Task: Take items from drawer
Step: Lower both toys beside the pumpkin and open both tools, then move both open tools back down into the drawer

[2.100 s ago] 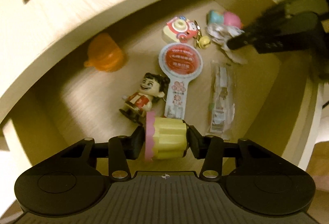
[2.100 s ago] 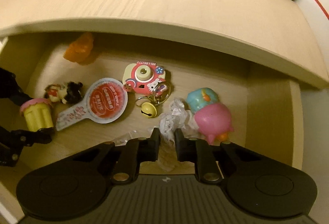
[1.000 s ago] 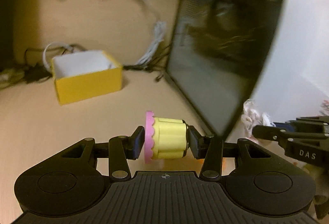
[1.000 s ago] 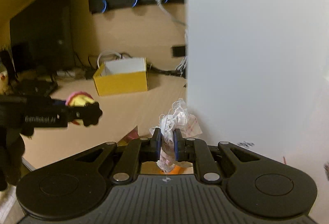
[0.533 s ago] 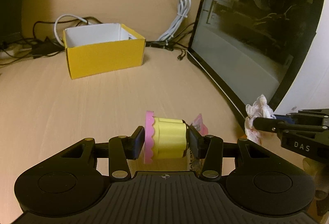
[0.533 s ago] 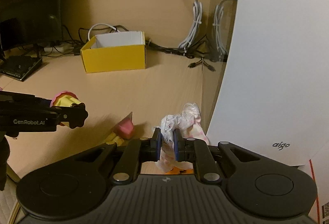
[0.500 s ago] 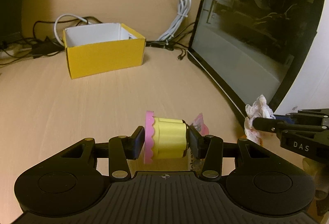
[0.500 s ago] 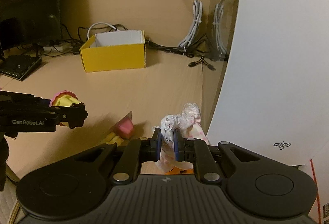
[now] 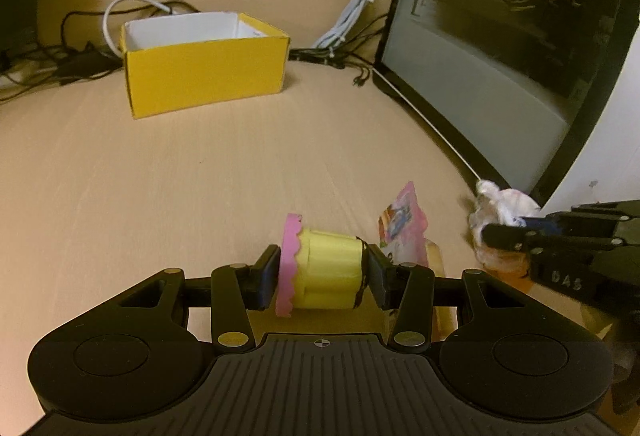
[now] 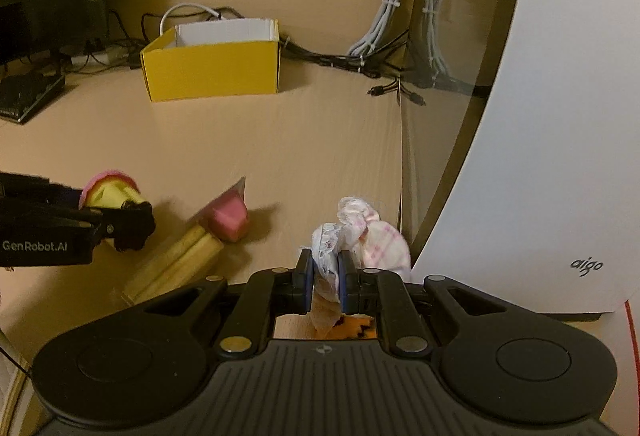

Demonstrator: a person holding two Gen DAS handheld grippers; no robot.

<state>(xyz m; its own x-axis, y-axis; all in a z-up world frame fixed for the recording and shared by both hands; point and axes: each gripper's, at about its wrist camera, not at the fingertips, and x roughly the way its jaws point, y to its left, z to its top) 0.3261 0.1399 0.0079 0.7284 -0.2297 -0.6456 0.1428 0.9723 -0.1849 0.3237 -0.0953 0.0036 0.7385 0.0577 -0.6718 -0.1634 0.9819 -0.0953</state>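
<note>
My left gripper (image 9: 323, 276) is shut on a yellow toy cupcake (image 9: 320, 271) with a pink rim, held on its side just above the wooden desktop (image 9: 160, 176). The same cupcake (image 10: 110, 192) shows at the left of the right wrist view, pinched by the left gripper (image 10: 120, 216). My right gripper (image 10: 323, 278) is shut on a crumpled white and pink wrapper (image 10: 352, 232). From the left wrist view, that wrapper (image 9: 500, 208) hangs at the tip of the right gripper (image 9: 492, 232), beside the computer case. The drawer is out of view.
An open yellow box (image 9: 204, 66) with a white inside stands at the back of the desk. A pink packet (image 9: 402, 224) and wooden sticks (image 10: 176, 268) lie between the grippers. A white computer case (image 10: 540, 116) with a glass side (image 9: 500, 36) fills the right. Cables (image 10: 384, 8) run along the back wall.
Both grippers have come down and forward towards the desktop with their items still held. The yellow box and the pink packet look nearer now.
</note>
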